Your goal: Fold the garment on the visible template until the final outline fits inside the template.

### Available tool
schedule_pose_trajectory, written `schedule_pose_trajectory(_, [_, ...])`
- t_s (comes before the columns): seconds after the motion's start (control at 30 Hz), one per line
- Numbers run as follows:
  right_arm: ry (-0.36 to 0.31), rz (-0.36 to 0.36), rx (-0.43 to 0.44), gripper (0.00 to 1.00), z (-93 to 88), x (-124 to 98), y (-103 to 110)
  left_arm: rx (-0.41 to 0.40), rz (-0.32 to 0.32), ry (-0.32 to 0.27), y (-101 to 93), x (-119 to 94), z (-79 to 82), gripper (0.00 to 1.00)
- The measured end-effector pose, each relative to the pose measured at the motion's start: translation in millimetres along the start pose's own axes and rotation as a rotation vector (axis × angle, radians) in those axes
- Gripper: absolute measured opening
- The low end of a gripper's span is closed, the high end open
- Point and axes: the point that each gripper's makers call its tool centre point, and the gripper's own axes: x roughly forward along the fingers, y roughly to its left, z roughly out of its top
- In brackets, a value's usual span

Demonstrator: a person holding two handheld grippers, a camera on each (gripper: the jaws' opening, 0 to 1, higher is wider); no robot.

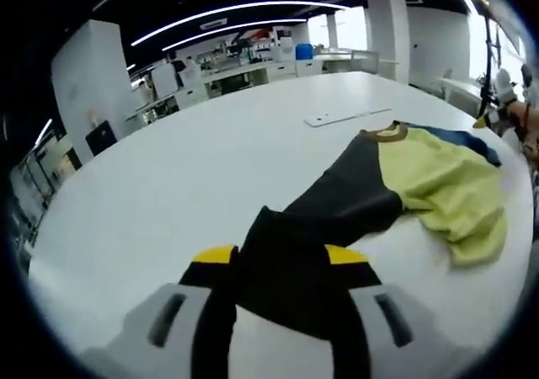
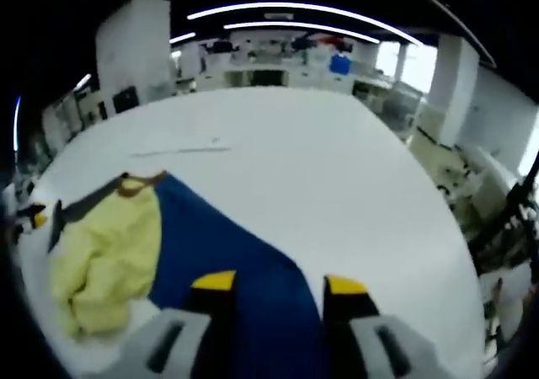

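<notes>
A garment lies spread on the white table (image 1: 210, 168): a crumpled yellow body (image 1: 442, 189), a brown collar (image 1: 392, 130), one black sleeve (image 1: 337, 206) and one blue sleeve (image 2: 227, 244). The black sleeve runs toward my left gripper (image 1: 280, 255) and lies between its wide-apart, yellow-tipped jaws. The blue sleeve likewise lies between the spread jaws of my right gripper (image 2: 280, 282). In the right gripper view the yellow body (image 2: 105, 253) is at the left and the black sleeve (image 2: 88, 200) runs off toward the left edge. A thin pale template line (image 1: 345, 116) marks the table beyond the collar.
The round table's edge curves close on the right in the right gripper view, with chairs and floor (image 2: 497, 227) past it. Desks, shelves and white pillars (image 1: 93, 76) stand far behind. Bare tabletop stretches beyond and beside the garment.
</notes>
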Motion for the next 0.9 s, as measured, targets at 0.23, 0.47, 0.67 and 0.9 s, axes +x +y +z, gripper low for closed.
schedule_pose_trajectory(0.23, [0.022,0.021,-0.009,0.53,-16.1,-14,5,0.004,-0.035,-0.029,-22.4,-19,-4.4,0.47])
schedule_pose_trajectory(0.47, [0.06,0.048,-0.011,0.56,-38.7,-30,7,0.006,-0.101,-0.054,-46.3,-32,-5.4,0.53])
schedule_pose_trajectory(0.67, [0.086,0.025,0.015,0.59,-58.6,-38,3,-0.014,-0.181,-0.073,-75.8,-40,-4.0,0.56])
schedule_pose_trajectory(0.9, [0.102,-0.015,0.069,0.54,-81.8,-41,-1,-0.028,-0.242,-0.088,-103.9,-43,2.6,0.56])
